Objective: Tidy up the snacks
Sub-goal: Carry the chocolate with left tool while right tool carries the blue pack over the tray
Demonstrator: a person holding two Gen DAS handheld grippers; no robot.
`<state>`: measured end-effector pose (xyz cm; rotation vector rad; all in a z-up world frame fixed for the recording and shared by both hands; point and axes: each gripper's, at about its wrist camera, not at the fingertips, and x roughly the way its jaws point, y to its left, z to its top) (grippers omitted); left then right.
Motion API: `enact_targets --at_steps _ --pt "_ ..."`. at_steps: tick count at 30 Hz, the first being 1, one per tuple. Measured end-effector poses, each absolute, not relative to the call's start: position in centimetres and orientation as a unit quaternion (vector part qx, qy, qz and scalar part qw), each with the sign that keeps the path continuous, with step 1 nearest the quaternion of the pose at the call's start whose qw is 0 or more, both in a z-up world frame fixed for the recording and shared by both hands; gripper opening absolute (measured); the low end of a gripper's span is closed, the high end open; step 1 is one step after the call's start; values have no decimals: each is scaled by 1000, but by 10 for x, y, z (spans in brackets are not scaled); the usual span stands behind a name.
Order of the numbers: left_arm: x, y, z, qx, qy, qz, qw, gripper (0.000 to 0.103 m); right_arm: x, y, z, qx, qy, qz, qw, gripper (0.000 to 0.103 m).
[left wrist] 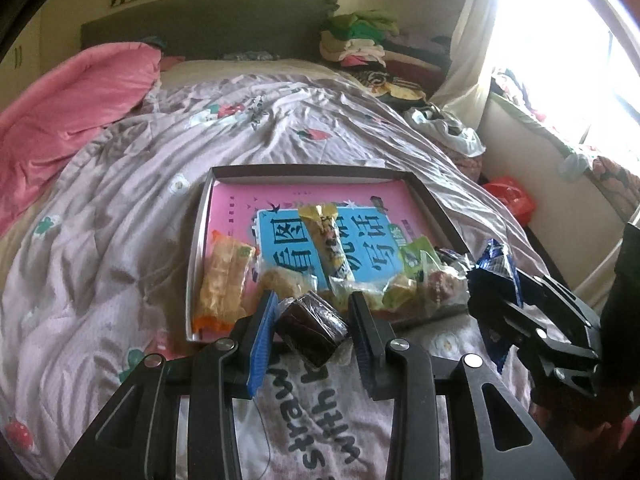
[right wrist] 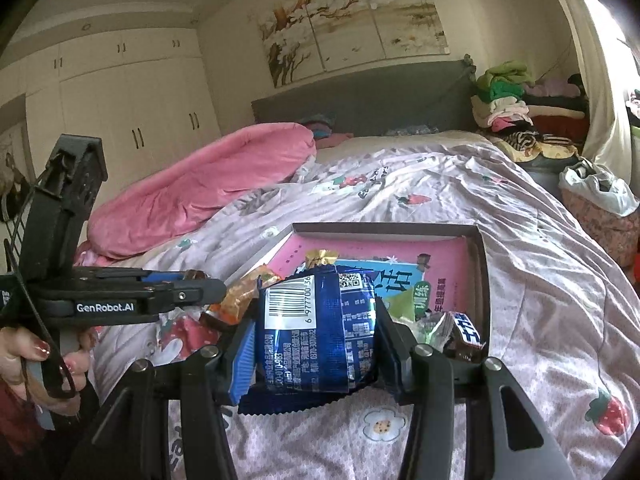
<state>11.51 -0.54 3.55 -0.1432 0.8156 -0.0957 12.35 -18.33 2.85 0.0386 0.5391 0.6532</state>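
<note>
Readable writing: "GenRobot.AI" in white on the side of the left gripper [right wrist: 192, 294], seen from the right wrist view. The blue snack packet [right wrist: 320, 330] shows a white barcode panel with digits "6 977700", a QR code and small Chinese print too fine to read. The pink book [left wrist: 304, 216] has a blue title panel with large Chinese characters, upside down to the fingers. The white cloth [left wrist: 316, 412] under the left fingers carries dark letters, also upside down, not fully readable.

Left gripper: jaws partly closed, pads pressing both sides of one dark brown wrapped cake [left wrist: 312, 322], a short cylinder with its axis tilted forward-left, just short of the tray's near edge.

Right gripper [right wrist: 316, 356]: jaws partly closed, clamped on the one blue snack packet; its long axis runs forward along the fingers, serrated end toward the camera.

Ahead of both sets of fingers, one shallow cardboard tray [left wrist: 200, 216] lies on the quilt [left wrist: 120, 240]. In it: one long yellow packet [left wrist: 328, 240] pointing away from the fingers, one orange-edged cracker pack [left wrist: 224, 280] lengthwise at left, and a heap of small wrapped snacks [left wrist: 424, 280] at right, count unclear.
</note>
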Motion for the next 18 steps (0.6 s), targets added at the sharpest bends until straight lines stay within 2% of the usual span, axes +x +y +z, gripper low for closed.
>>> enact_targets --at_steps 18 --pt "145 6 14 -91 411 -38 906 37 148 -157 25 13 262 298 918 51"
